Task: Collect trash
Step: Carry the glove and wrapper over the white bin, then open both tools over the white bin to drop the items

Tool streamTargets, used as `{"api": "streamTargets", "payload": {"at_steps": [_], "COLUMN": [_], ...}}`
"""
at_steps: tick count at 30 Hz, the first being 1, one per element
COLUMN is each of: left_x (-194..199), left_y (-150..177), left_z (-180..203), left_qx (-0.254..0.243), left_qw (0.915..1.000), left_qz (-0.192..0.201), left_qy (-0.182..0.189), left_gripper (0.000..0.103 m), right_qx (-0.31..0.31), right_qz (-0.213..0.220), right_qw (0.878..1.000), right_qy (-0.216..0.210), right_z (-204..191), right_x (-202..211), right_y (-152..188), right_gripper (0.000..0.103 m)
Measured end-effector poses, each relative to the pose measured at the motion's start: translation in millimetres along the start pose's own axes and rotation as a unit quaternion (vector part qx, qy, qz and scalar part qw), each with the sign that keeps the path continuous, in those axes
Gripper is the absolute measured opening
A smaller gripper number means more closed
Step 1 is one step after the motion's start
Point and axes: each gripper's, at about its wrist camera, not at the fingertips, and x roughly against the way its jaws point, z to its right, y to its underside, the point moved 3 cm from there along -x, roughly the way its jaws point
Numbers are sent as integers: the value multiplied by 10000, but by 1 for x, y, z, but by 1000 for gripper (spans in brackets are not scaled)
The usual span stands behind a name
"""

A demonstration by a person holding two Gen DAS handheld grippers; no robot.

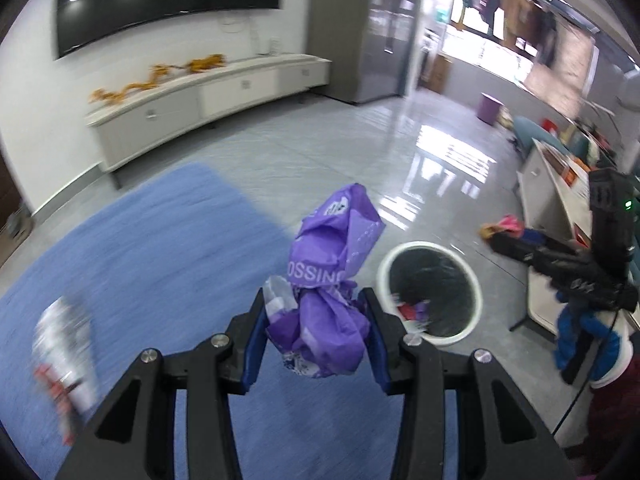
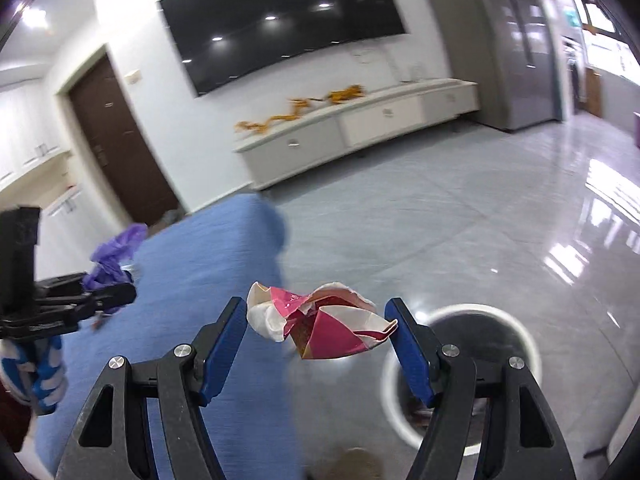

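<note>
My left gripper (image 1: 316, 300) is shut on a crumpled purple plastic bag (image 1: 332, 280), held above the blue rug beside the bin. The round white-rimmed trash bin (image 1: 430, 288) with a black liner stands on the floor just right of it, with some trash inside. My right gripper (image 2: 318, 312) holds a crumpled pink and white wrapper (image 2: 320, 328) between its blue pads, just left of the bin (image 2: 460, 372). The right gripper with the wrapper also shows in the left wrist view (image 1: 504, 232). The left gripper and purple bag show in the right wrist view (image 2: 112, 268).
A blue rug (image 1: 140, 260) covers the floor at left. A white and red package (image 1: 64, 360) lies on it at far left. A long white cabinet (image 1: 200, 96) runs under a wall screen. A white table (image 1: 552, 200) stands at right.
</note>
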Motion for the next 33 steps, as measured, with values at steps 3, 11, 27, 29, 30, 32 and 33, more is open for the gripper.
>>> {"api": "streamTargets", "payload": {"at_steps": [3, 11, 27, 29, 30, 32, 33], "left_x": [-39, -134, -183, -179, -177, -169, -165], "left_y": [-24, -65, -80, -81, -80, -79, -78], "left_z": [43, 124, 179, 180, 180, 177, 178], "left_qx": [-230, -306, -12, -24, -25, -43, -65], "left_qw": [9993, 9947, 9859, 9859, 9859, 9865, 9871], "left_qz": [-183, -674, -1046, -1036, -1026, -976, -937], "left_qy": [250, 707, 1308, 1314, 1319, 1316, 1295], "left_gripper": [41, 43, 58, 58, 58, 58, 58], "right_qx": [-199, -495, -787, -811, -828, -857, -861], "right_qz": [-90, -521, -957, -957, -947, -914, -907], "right_qw": [9993, 9925, 9818, 9811, 9810, 9814, 9815], "right_qy": [291, 989, 1438, 1476, 1477, 1454, 1449], "right_z": [37, 114, 168, 170, 171, 169, 167], "right_x": [-11, -47, -64, -61, -59, -53, -50], "right_y": [0, 20, 52, 53, 52, 52, 52], "right_gripper": [69, 70, 81, 81, 81, 81, 81]}}
